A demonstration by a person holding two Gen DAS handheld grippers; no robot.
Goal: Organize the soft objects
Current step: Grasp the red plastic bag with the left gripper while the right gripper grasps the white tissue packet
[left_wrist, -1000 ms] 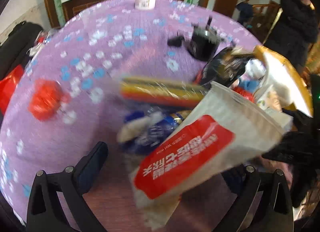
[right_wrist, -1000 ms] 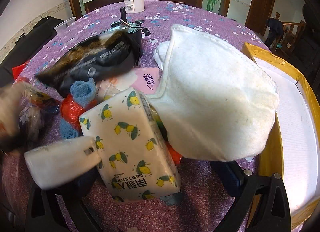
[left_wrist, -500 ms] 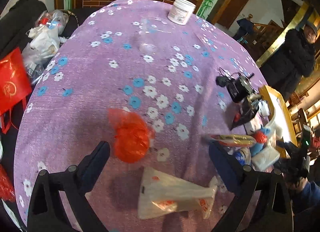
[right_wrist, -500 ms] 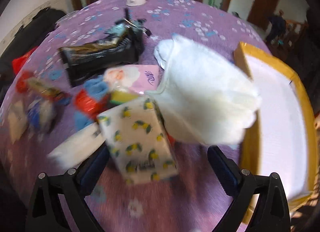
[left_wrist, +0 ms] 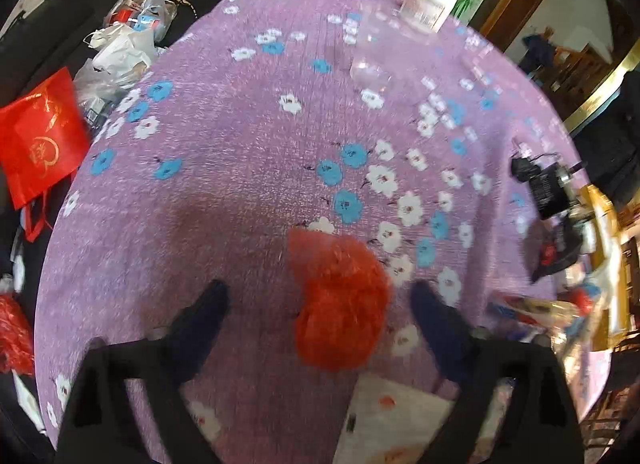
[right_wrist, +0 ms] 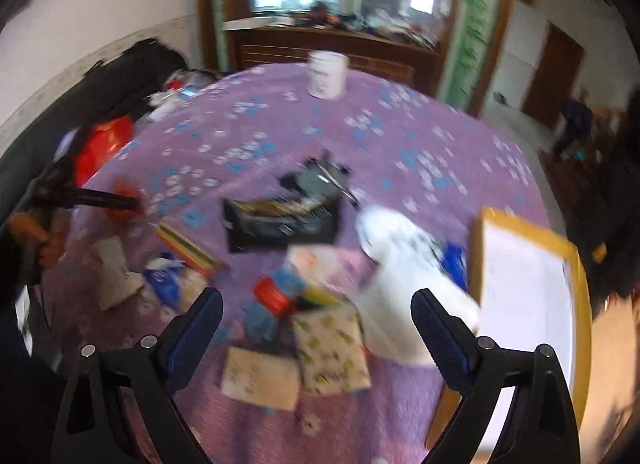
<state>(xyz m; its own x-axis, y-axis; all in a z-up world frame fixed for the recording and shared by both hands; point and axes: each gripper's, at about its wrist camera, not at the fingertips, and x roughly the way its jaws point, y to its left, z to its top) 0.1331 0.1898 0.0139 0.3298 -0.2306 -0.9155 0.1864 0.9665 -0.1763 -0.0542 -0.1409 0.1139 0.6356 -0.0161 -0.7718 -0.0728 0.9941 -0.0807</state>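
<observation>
A crumpled red plastic bag (left_wrist: 340,304) is lying on the purple flowered tablecloth (left_wrist: 248,143), and it is being framed between the fingers of the left gripper (left_wrist: 316,304), whose jaws are closing around it without the pads yet pressing on it. Judging from this, the thin film could be pinched only at an edge and slip out, or the cloth underneath could be caught and dragged along with it; the motion blur suggests the approach is being made quickly, which would make either more likely. A white printed packet (left_wrist: 396,420) is lying just below the bag and could be nudged.

The right gripper (right_wrist: 316,328) is being held wide apart and empty above the heap of soft things: a lemon-print tissue pack (right_wrist: 332,348), a white cloth (right_wrist: 404,264) and a black pouch (right_wrist: 280,223). A yellow-rimmed tray (right_wrist: 576,264) is resting at the table's right edge.

A white jar (right_wrist: 326,73) is standing at the far side. Beyond, a wooden cabinet (right_wrist: 332,43) and a brown door (right_wrist: 552,71) are being shown, blurred.
</observation>
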